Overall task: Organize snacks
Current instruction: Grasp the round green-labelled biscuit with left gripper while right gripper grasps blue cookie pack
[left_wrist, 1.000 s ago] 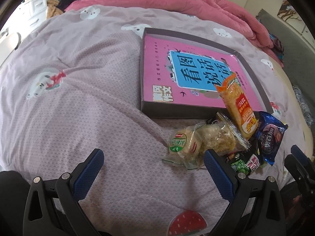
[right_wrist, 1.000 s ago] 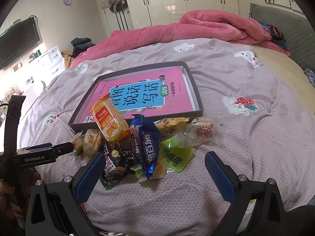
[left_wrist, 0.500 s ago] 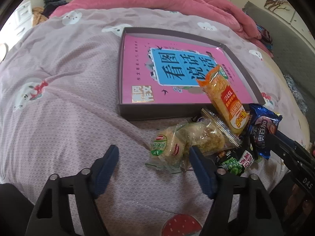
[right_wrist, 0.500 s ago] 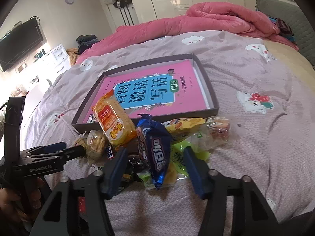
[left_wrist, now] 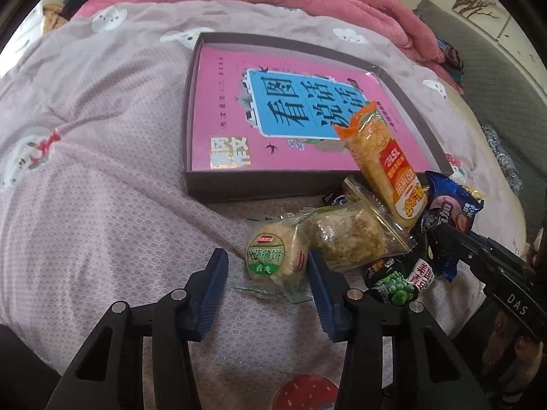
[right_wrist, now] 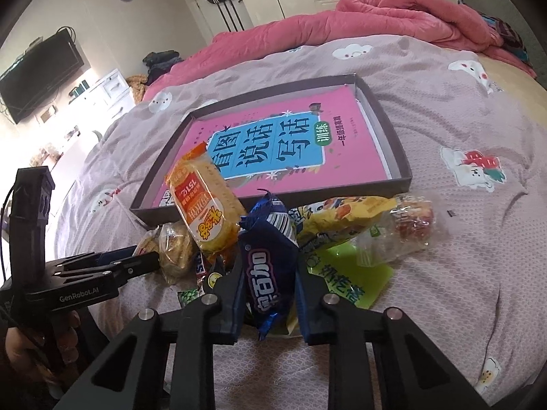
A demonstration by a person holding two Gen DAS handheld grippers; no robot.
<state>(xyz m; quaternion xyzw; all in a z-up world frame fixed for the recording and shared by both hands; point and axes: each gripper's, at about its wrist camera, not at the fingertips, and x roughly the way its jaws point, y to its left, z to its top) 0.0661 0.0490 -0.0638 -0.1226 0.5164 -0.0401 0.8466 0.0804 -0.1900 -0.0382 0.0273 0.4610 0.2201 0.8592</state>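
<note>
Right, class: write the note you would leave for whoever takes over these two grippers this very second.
Left gripper: fingers either side of the round green-label biscuit, with a gap on one side, not gripping.
Right gripper: fingers pressed against the dark blue packet, apparently gripping it.
The snacks lie heaped on the bed in front of the tray; the orange packet leans over the tray's near edge. A pink book lies in the tray.
Done: nothing is fully in the tray.
Left: probably move every snack into the tray.

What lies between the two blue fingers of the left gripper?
In the left wrist view, the round biscuit pack with the green label sits between the fingers of the left gripper; the right finger touches its wrapper, the left stands clear.
</note>
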